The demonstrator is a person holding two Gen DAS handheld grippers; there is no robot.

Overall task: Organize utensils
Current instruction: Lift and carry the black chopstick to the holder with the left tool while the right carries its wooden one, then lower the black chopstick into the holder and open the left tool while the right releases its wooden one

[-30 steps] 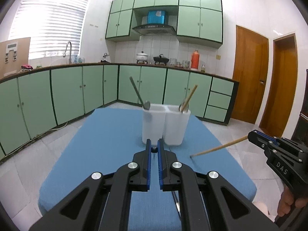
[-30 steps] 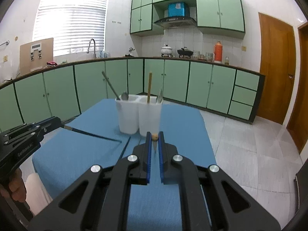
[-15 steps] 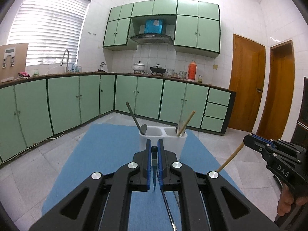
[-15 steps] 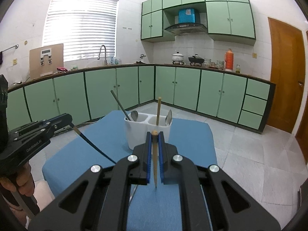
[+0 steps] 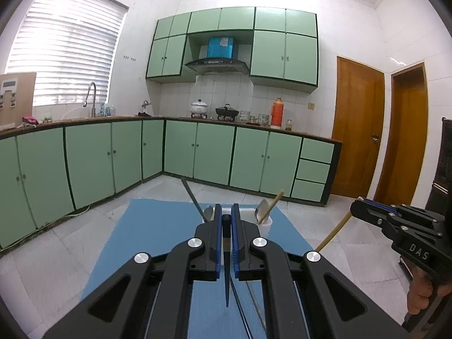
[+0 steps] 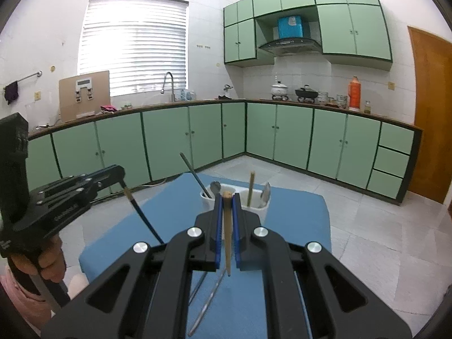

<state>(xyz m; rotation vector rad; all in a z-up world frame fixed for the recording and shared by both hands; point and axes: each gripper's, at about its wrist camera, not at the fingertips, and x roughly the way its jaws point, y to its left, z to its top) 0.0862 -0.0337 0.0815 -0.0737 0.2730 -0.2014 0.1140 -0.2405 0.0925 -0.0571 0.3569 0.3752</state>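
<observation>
Your left gripper [image 5: 225, 214] is clamped on 1 dark tapered chopstick [image 5: 226, 271], tip hanging down over the blue table mat [image 5: 158, 226]; your right gripper [image 6: 226, 197] is clamped on 1 pale wooden chopstick [image 6: 227, 243], tip also pointing down; both sticks are clear of the mat. White 2-compartment plastic utensil holder [image 6: 261, 212] sits on the mat just ahead of both grippers; left compartment has a dark-handled spoon [image 6: 197, 178], right one has a wooden stick and a metal spoon [image 6: 265, 190]. 2 thin metal utensils [image 6: 206, 308] lie on the mat under your right gripper; can't tell what kind.
</observation>
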